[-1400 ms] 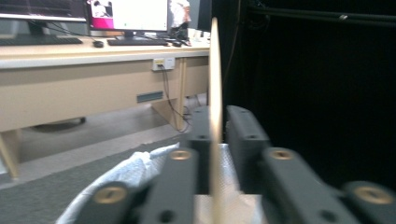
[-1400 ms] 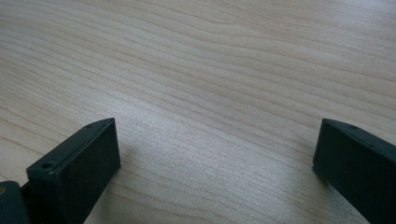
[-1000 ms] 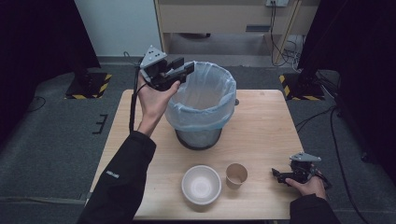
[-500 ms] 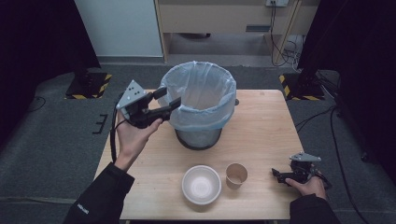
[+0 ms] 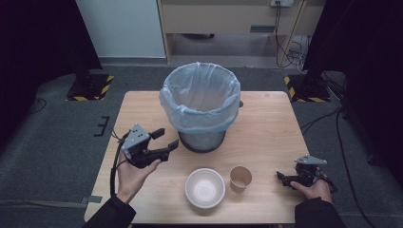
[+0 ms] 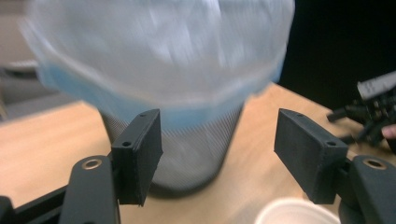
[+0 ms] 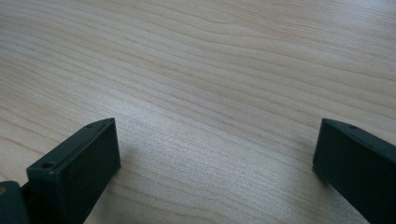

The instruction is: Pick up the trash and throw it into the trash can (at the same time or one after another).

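While the white bowl (image 5: 205, 188) and the paper cup (image 5: 240, 178) stand side by side at the near edge of the tabletop (image 5: 266, 128), nothing has been picked up, so clearing them looks like work left to do. Right tool (image 5: 287, 179) rests low on the wood beside the cup, jaws spread wide and empty. Left tool (image 5: 164, 141) hovers just left of the bowl, jaws also wide apart and holding nothing. Farther back, the lined bin (image 5: 201, 104) stands ready; I cannot tell what it contains.
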Action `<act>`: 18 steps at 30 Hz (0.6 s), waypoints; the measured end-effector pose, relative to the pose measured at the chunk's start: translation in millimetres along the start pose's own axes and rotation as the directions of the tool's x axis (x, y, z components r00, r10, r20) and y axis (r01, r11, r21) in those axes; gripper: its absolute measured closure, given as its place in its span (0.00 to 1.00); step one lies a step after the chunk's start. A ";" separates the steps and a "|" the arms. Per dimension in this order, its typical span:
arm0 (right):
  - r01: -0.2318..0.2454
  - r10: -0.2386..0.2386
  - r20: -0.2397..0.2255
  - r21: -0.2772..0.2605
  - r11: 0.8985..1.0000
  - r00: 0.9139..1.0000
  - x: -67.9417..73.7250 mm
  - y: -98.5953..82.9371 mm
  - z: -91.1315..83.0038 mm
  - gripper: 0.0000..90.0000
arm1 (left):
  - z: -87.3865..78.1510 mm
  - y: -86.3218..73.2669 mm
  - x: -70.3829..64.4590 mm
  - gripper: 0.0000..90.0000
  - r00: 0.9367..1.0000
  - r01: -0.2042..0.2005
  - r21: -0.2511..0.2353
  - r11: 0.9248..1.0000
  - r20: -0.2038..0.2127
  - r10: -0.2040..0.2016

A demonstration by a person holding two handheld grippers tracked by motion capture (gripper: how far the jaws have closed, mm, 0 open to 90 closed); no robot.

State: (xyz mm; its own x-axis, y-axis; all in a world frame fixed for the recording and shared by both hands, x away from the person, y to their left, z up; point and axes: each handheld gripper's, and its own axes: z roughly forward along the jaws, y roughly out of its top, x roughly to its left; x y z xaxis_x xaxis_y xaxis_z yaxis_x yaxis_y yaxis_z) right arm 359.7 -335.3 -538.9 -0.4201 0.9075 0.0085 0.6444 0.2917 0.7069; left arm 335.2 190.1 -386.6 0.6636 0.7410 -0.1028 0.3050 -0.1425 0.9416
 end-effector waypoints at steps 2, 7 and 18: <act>-0.001 0.001 0.000 0.000 1.000 1.000 0.1 0.0 0.0 0.01 | 5.3 -13.2 -3.4 0.37 1.000 0.001 0.035 0.999 0.016 -0.002; -0.001 0.001 0.001 0.000 1.000 1.000 0.6 -0.2 -0.4 0.01 | 21.0 -50.0 -11.5 0.38 0.999 0.021 0.132 0.991 0.033 -0.025; 0.010 -0.010 -0.007 0.001 1.000 1.000 0.8 -0.4 -0.4 0.01 | 52.1 -92.9 -24.8 0.40 0.997 0.023 0.301 0.953 0.067 -0.045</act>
State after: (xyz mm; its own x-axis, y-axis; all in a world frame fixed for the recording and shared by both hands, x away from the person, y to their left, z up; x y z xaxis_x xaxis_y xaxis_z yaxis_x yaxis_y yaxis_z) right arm 358.9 -334.9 -538.9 -0.4313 0.9022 0.0062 0.6406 0.3014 0.7063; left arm 326.0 150.8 -488.2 0.6932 0.7013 -0.1662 0.5114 -0.3161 0.7991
